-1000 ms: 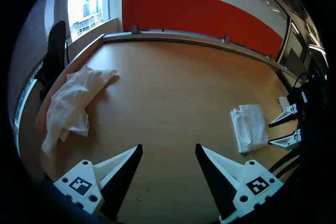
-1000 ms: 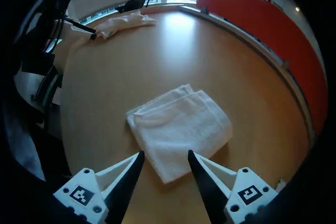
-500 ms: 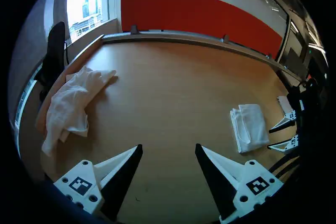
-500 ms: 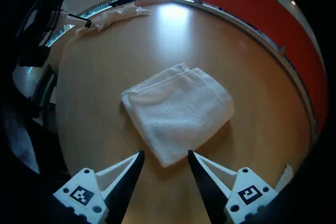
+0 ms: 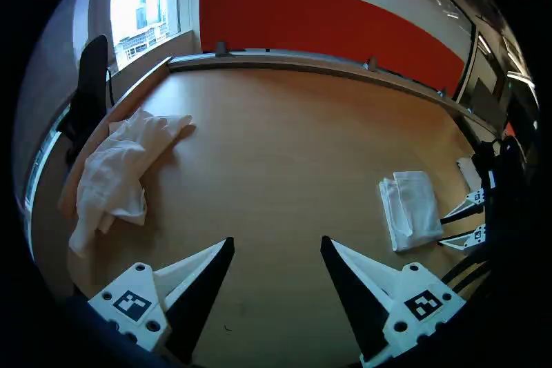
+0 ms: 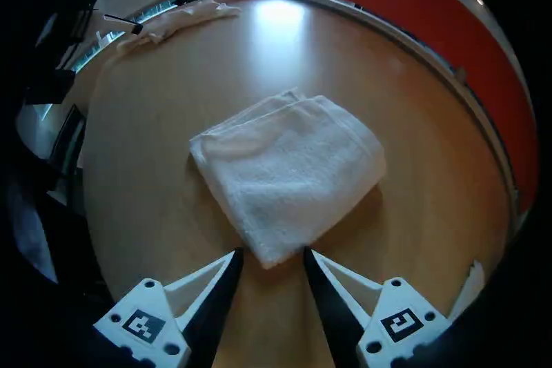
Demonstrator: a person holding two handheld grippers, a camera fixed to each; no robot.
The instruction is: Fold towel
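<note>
Moved closer, right gripper (image 6: 272, 252), folded towel (image 6: 290, 168) corner between its parted jaws, left gripper (image 5: 276, 239) spread wide above table (image 5: 290, 133)

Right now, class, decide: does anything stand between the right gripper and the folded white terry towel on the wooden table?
Nothing visible does. The folded white terry towel has its near corner in the gap between the open fingers of the right gripper, on the bare wooden table. A crumpled white cloth lies far across the table.
</note>
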